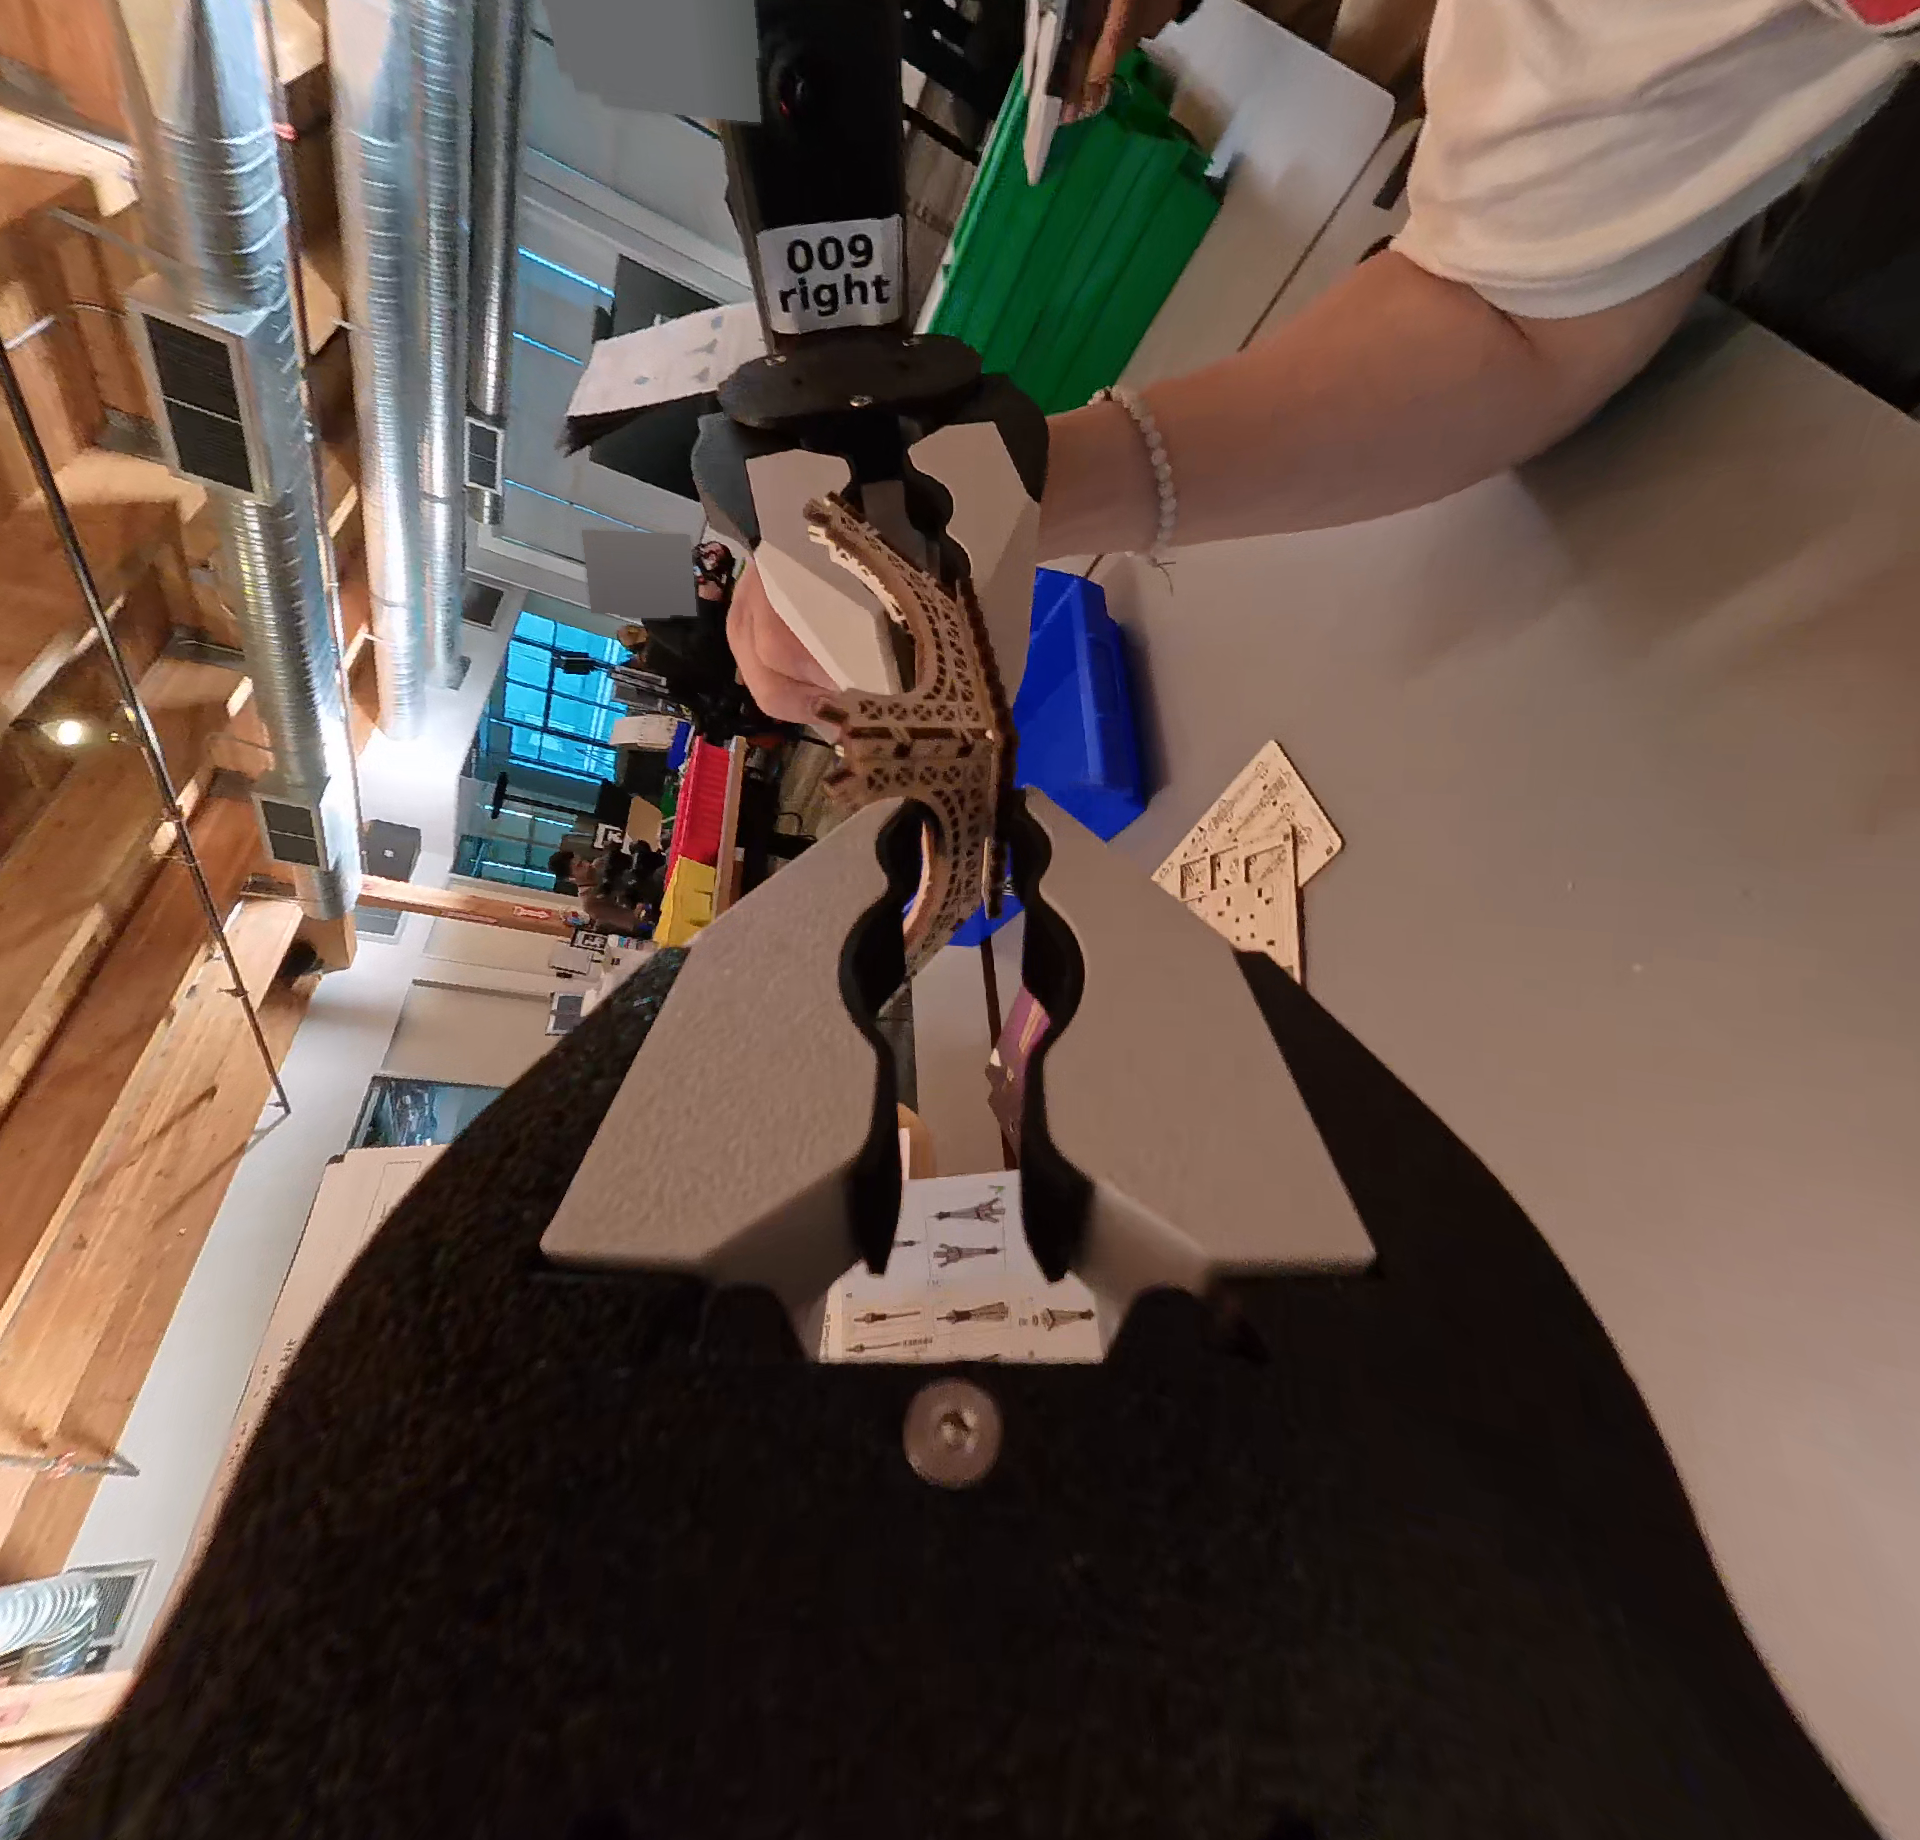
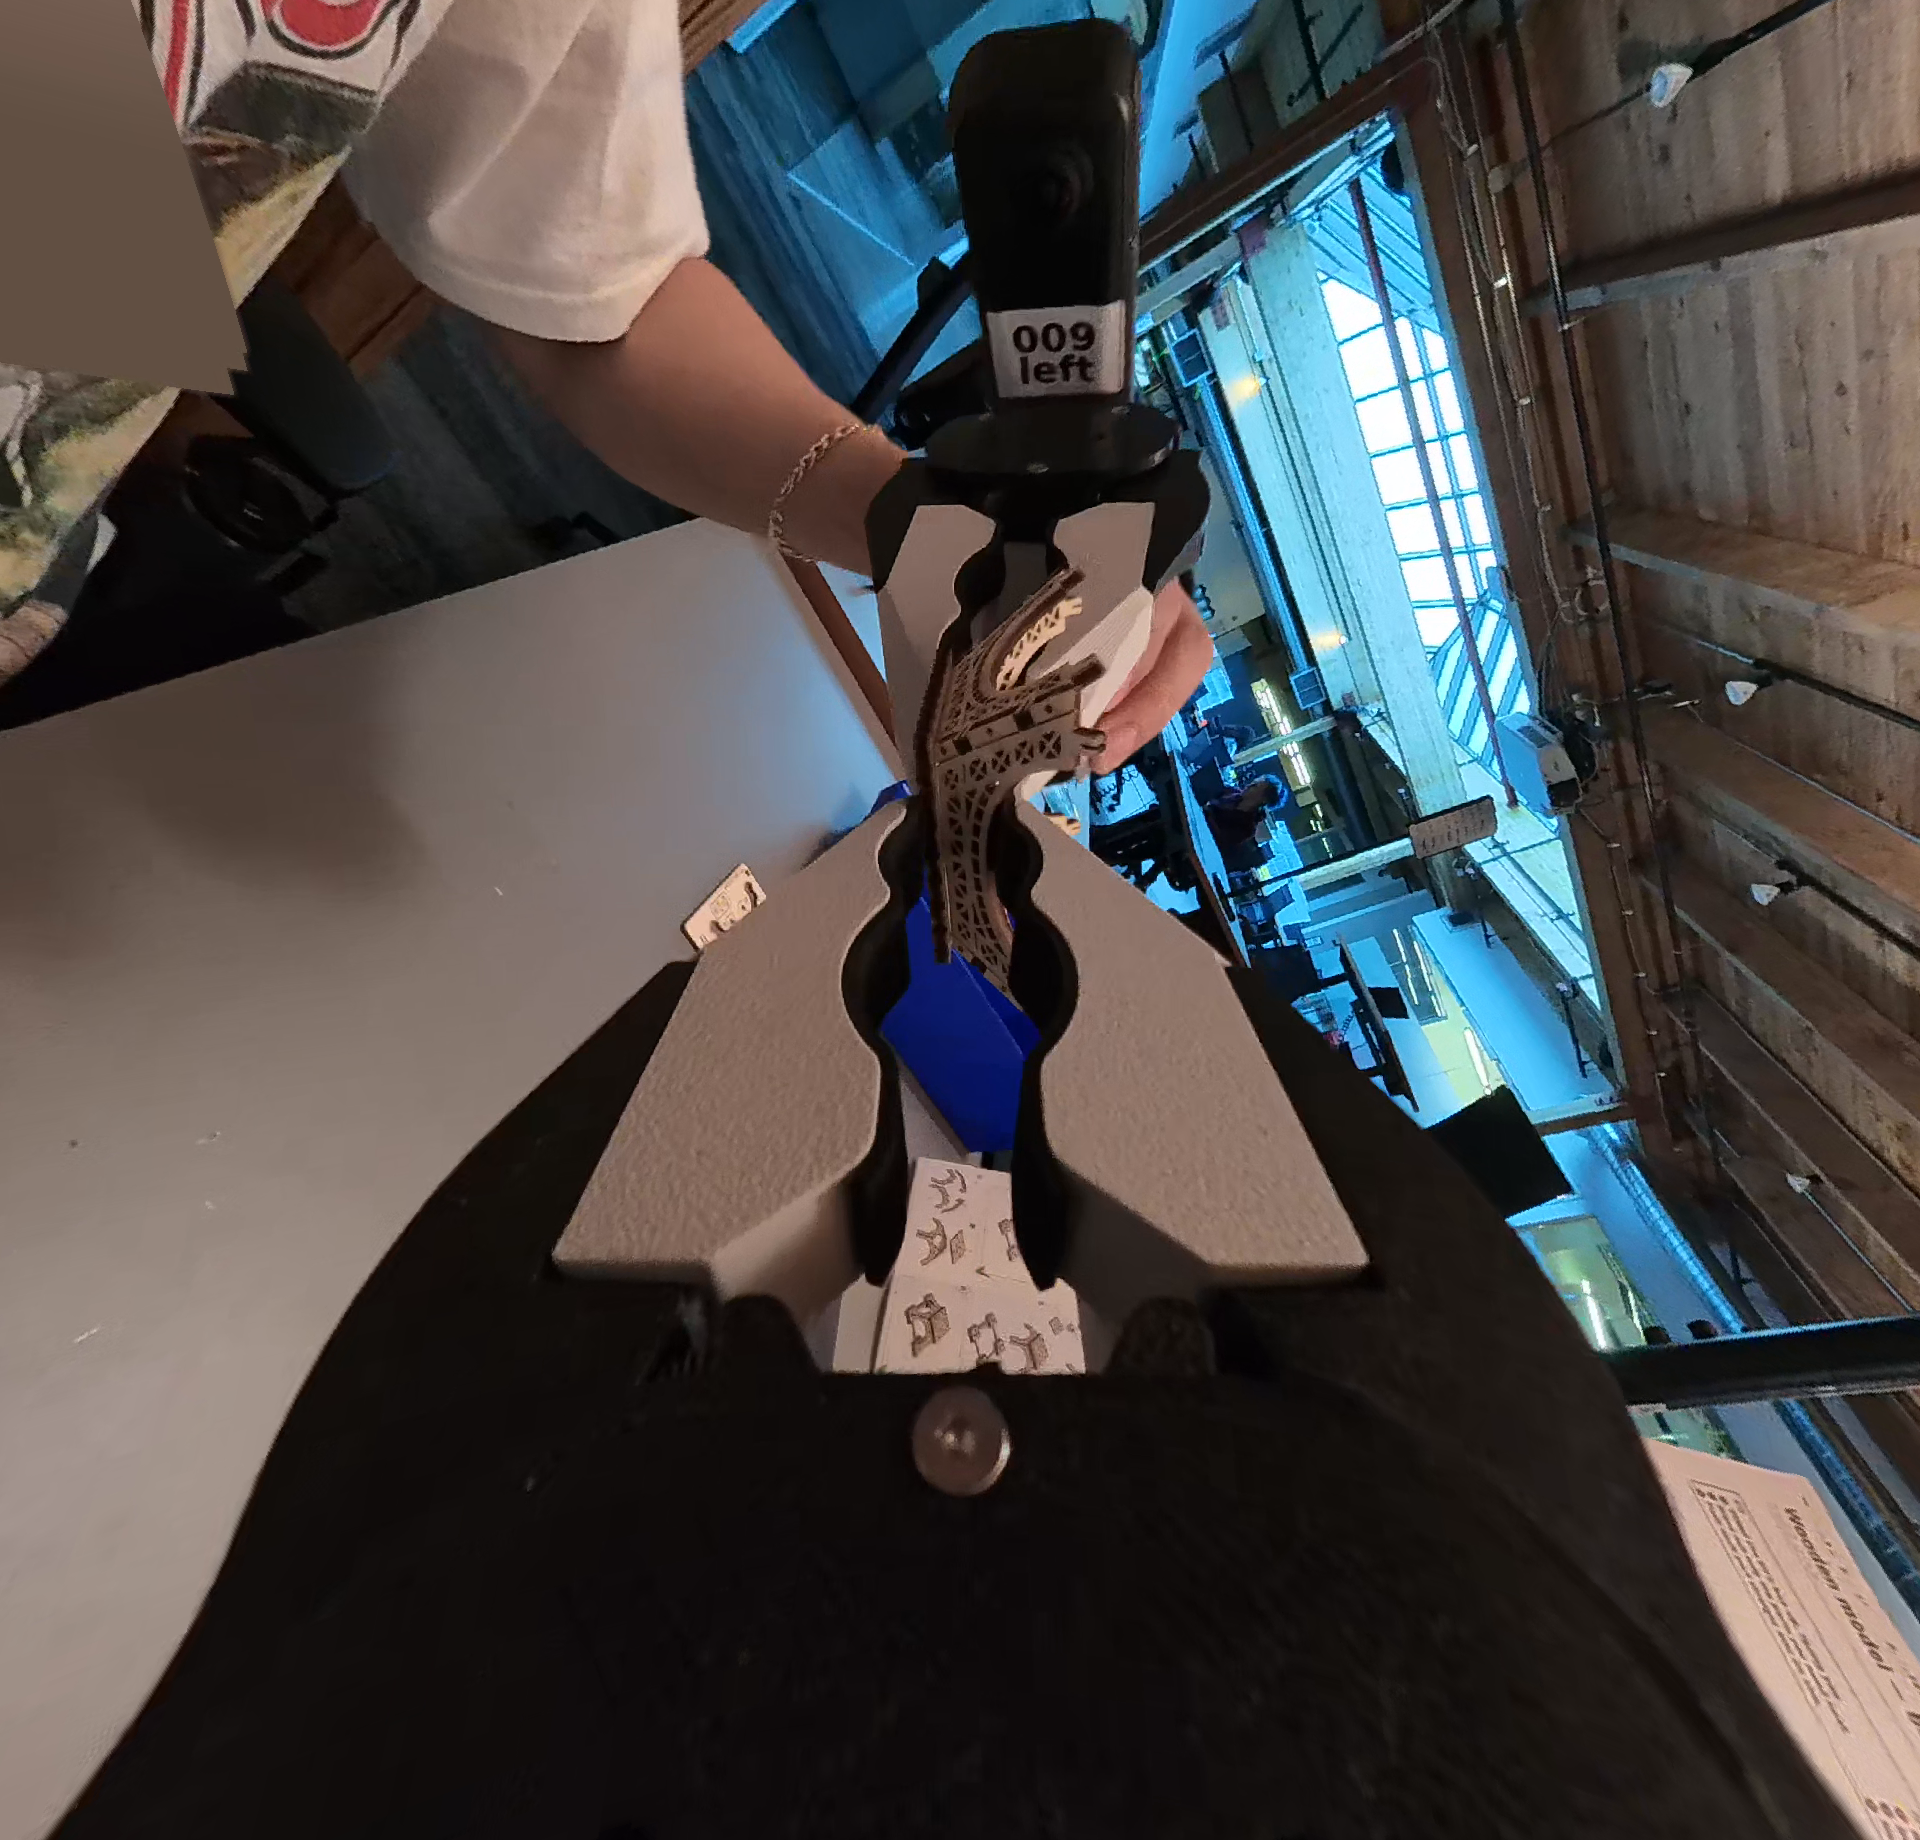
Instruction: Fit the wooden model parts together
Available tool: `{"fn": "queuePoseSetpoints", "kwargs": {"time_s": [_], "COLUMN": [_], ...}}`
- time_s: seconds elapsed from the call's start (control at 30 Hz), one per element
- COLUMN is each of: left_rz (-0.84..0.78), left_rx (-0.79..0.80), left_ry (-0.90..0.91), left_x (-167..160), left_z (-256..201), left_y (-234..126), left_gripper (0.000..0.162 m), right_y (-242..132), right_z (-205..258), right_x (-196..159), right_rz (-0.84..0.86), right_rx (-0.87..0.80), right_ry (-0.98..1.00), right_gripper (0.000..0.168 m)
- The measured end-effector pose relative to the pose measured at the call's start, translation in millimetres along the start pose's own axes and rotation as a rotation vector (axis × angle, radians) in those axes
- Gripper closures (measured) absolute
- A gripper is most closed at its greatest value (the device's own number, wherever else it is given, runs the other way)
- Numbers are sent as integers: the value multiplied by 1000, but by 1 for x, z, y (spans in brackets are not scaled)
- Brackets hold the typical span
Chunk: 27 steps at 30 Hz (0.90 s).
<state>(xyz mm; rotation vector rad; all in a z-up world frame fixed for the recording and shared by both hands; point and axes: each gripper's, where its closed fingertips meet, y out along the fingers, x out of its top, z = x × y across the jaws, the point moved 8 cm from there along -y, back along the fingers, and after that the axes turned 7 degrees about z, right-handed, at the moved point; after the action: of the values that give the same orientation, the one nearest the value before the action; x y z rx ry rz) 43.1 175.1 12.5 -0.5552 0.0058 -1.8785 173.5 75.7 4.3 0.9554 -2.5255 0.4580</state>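
A laser-cut wooden lattice model [image 1: 925, 710] with curved legs, like a tower base, is held in the air between both grippers above the grey table [image 1: 1558, 907]. My left gripper [image 1: 961, 824] is shut on one curved leg at the near end. My right gripper [image 1: 904, 585] faces it and is shut on the opposite leg. In the right wrist view the model [image 2: 997, 741] sits the same way, with my right gripper [image 2: 966, 814] on the near leg and the left gripper [image 2: 1023, 647] on the far one. The parts of the legs inside the jaws are hidden.
A blue bin [image 1: 1081, 710] stands on the table under the model and also shows in the right wrist view [image 2: 956, 1052]. A flat wooden part sheet [image 1: 1257, 855] and a printed instruction sheet [image 1: 966, 1281] lie nearby. A green item [image 1: 1070, 232] lies farther off. A person's forearm [image 1: 1351, 419] reaches in. My two grippers' fingertips are within a few centimetres of each other.
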Motion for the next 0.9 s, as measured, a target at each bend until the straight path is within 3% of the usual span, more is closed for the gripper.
{"fn": "queuePoseSetpoints", "kwargs": {"time_s": [0.27,0.9], "left_rz": [3,32], "left_rx": [-81,-18], "left_ry": [5,129], "left_x": [5,16], "left_z": [3,7], "left_y": [-1,1], "left_gripper": [148,150], "right_y": [-1,-8], "right_z": [1,1], "right_x": [0,5], "right_rz": [-51,-61], "right_rx": [11,-68], "right_ry": [-9,-123], "right_gripper": [157,157]}}
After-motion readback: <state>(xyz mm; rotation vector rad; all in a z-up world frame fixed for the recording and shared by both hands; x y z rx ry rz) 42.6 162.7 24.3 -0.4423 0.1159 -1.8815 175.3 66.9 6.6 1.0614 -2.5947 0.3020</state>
